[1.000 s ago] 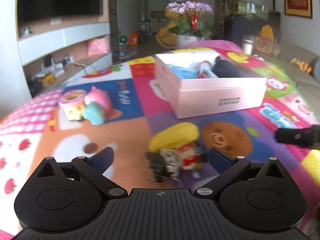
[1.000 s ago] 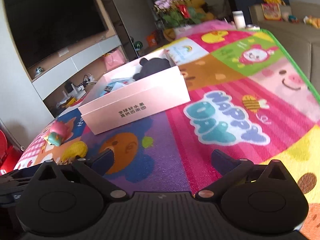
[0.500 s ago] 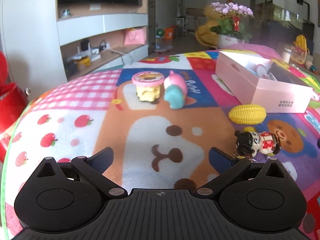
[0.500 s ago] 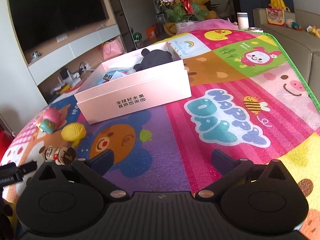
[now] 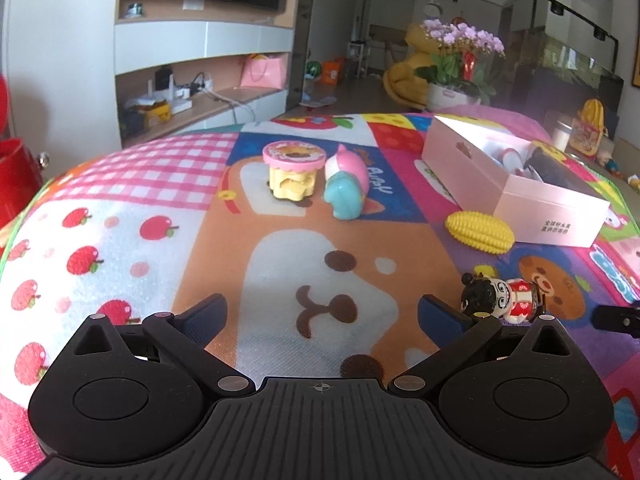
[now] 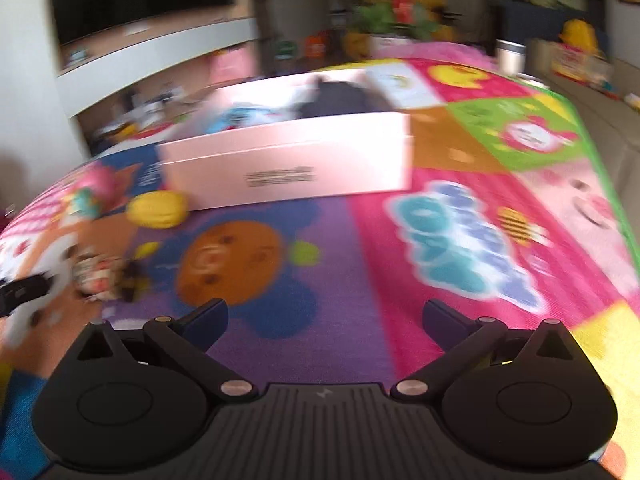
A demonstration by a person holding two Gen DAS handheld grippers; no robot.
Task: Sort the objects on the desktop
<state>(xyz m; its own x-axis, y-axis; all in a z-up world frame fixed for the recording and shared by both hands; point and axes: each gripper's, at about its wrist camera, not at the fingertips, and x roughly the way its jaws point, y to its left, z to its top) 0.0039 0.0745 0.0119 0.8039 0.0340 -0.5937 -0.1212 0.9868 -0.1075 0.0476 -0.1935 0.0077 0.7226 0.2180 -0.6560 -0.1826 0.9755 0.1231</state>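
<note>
My left gripper (image 5: 322,314) is open over the bear face of the play mat, holding nothing. Just right of its right finger lies a small doll with black hair and red clothes (image 5: 502,294). Further off rest a yellow toy corn (image 5: 480,233), a pink and teal toy (image 5: 347,188) and a pink-lidded yellow cup toy (image 5: 293,170). An open pink box (image 5: 516,184) holds several items. My right gripper (image 6: 325,316) is open and empty above the purple patch; its view is blurred, showing the pink box (image 6: 292,164), the corn (image 6: 157,209) and the doll (image 6: 100,274).
A colourful play mat (image 5: 168,208) covers the surface. A TV cabinet (image 5: 204,60) stands behind on the left, a potted orchid (image 5: 460,64) at the back. The other gripper's tip (image 5: 618,320) shows at the right edge of the left wrist view.
My left gripper has swung left, away from the doll, which was between its fingers a second ago and now lies to the right. My right gripper is turning left, blurring its view.
</note>
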